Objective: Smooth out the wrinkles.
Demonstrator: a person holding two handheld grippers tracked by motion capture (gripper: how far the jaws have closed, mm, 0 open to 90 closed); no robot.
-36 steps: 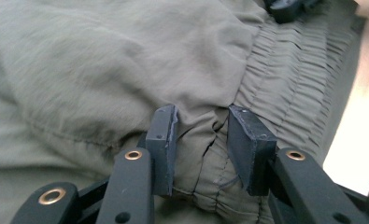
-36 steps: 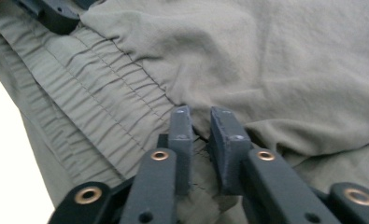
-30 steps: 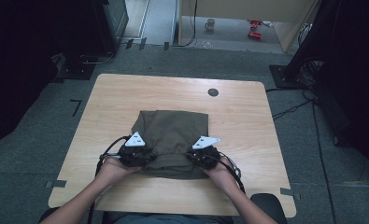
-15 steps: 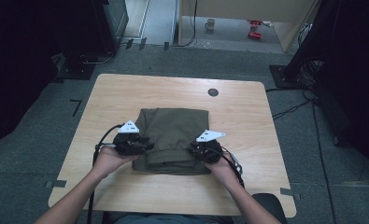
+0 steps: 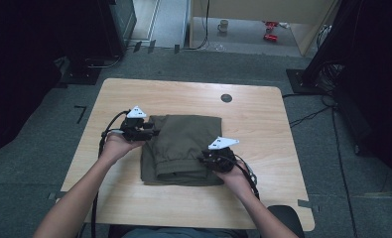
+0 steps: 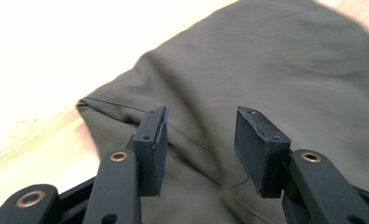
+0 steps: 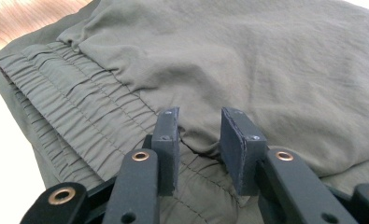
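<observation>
A folded olive-green garment [image 5: 183, 144] with an elastic waistband [image 7: 70, 102] lies in the middle of the wooden table [image 5: 253, 119]. My left gripper [image 5: 154, 132] is at the garment's far left corner. Its jaws have just been opening and stand open just above the cloth [image 6: 275, 70], with nothing pinched in the left gripper [image 6: 201, 116]. My right gripper [image 5: 202, 159] rests at the garment's near right edge. Its jaws have also just been opening; a low ridge of cloth lies between the right gripper [image 7: 198, 114] pads, which do not press on it.
A round black grommet [image 5: 226, 97] sits in the table near its far edge. Bare wood runs all around the garment. Cables trail from both grippers toward the near edge. Dark stands and a mug [image 5: 224, 25] are on the floor beyond.
My left gripper has moved from the garment's near edge away and leftward to its far left corner. The right gripper has stayed at the near right edge. Both pairs of jaws have widened.
</observation>
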